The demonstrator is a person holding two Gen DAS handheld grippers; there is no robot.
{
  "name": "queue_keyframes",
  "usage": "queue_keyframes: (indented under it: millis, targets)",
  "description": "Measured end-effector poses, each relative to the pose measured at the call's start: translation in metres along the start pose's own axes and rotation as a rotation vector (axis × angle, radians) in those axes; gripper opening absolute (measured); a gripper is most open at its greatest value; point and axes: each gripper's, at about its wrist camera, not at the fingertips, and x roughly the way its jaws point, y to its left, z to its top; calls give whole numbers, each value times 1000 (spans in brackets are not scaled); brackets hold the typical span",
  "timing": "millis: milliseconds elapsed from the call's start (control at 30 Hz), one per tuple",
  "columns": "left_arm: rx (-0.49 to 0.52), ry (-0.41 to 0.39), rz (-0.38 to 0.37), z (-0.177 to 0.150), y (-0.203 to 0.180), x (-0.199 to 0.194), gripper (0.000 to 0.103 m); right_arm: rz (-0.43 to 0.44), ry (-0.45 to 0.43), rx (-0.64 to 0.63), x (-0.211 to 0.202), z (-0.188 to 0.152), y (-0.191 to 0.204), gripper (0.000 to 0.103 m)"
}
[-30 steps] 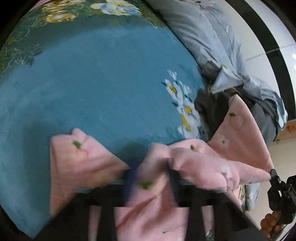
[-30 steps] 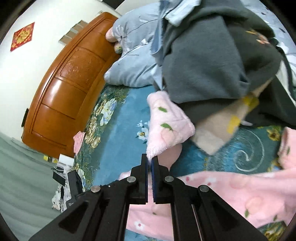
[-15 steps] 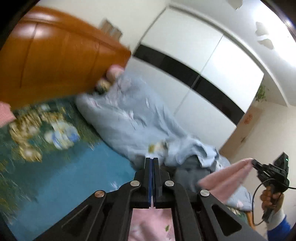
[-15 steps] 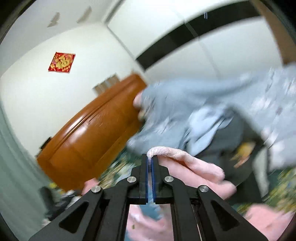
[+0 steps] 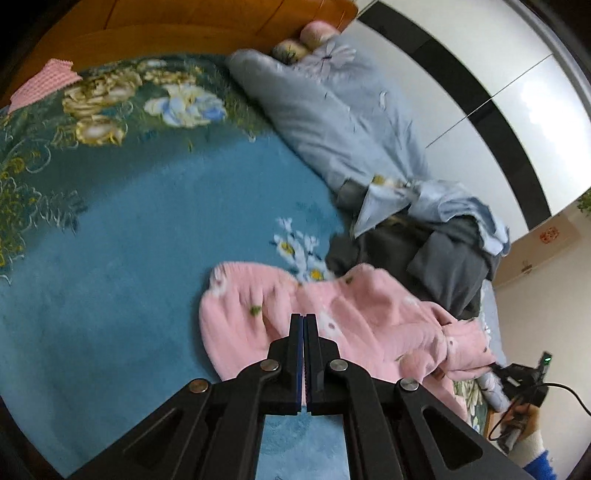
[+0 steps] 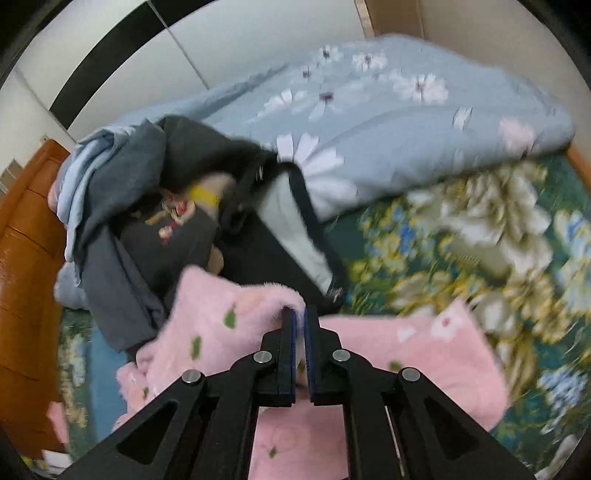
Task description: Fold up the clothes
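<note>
1. The left gripper (image 5: 303, 321) has its jaws pressed nearly together; pink fabric shows in the thin slit lower down between them, so it appears clamped on the pink fleece garment (image 5: 332, 325), though blur makes the pinch hard to confirm.
2. The right gripper (image 6: 299, 314) stands with a narrow gap between its jaws, and a fuzzy edge of the pink fleece garment (image 6: 229, 314) lies at the left jaw's tip; whether it is pinched or merely touching, I cannot tell.
3. The garment, dotted with small green leaves and pale flowers, lies spread and rumpled on the blue floral bedspread (image 5: 110, 240), just ahead of both grippers.
4. Just beyond it sits a heap of dark grey clothes (image 5: 443, 266), touching the garment's far edge; in the right wrist view the heap (image 6: 147, 236) includes a piece with a small printed motif.
5. Behind the heap lies a light blue quilt with daisies (image 6: 388, 110).
6. Farthest off stand a wooden headboard (image 5: 184, 18) and white wardrobe doors with a black band (image 5: 480, 92).
7. At the left view's lower right, a person's hand (image 5: 524, 424) holds a black device with a cable.
</note>
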Motion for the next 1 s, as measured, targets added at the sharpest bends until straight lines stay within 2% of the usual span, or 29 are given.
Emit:
queue_keyframes:
  millis: [33, 67, 133, 167, 233, 300, 400, 467, 600, 633, 700, 733, 767, 867, 933, 1000]
  targets:
    - [-2, 13, 7, -2, -2, 4, 2, -19, -19, -17, -5, 3, 4, 18]
    - [-5, 20, 11, -1, -4, 6, 2, -24, -59, -64, -14, 4, 15, 40]
    - [-11, 30, 16, 1, -6, 10, 5, -8, -157, -204, -36, 5, 49, 58]
    - [-19, 35, 19, 0, -5, 11, 8, 41, -185, -275, -42, 3, 71, 58]
    - [-37, 45, 25, -3, -3, 14, 15, 189, -139, -390, -37, -7, 113, 58]
    - [-68, 54, 19, -7, -1, 15, 18, 372, 46, -499, -3, -27, 160, 58]
    - [-97, 63, 16, -15, 1, 11, 20, 453, 269, -652, 65, -67, 222, 57]
    - [-109, 56, 18, -22, 3, 5, 20, 366, 294, -728, 103, -81, 247, 57]
    - [-154, 48, 16, -32, 13, 1, 22, 225, 336, -854, 151, -99, 269, 57]
    - [-159, 51, 16, -34, 14, 1, 22, 211, 354, -850, 157, -101, 269, 57]
    - [-164, 57, 15, -36, 15, 3, 22, 185, 389, -838, 169, -106, 267, 44]
    - [-167, 61, 15, -37, 15, 4, 22, 188, 412, -810, 171, -106, 265, 17]
    - [-169, 64, 14, -38, 16, 4, 22, 194, 433, -785, 171, -107, 263, 5]
    - [-179, 71, 11, -41, 18, 6, 22, 292, 438, -764, 145, -113, 263, 5]
    - [-205, 64, -8, -40, 22, 6, 22, 400, 404, -756, 111, -116, 267, 4]
    - [-243, 57, -30, -40, 27, 5, 25, 556, 380, -730, 69, -123, 270, 5]
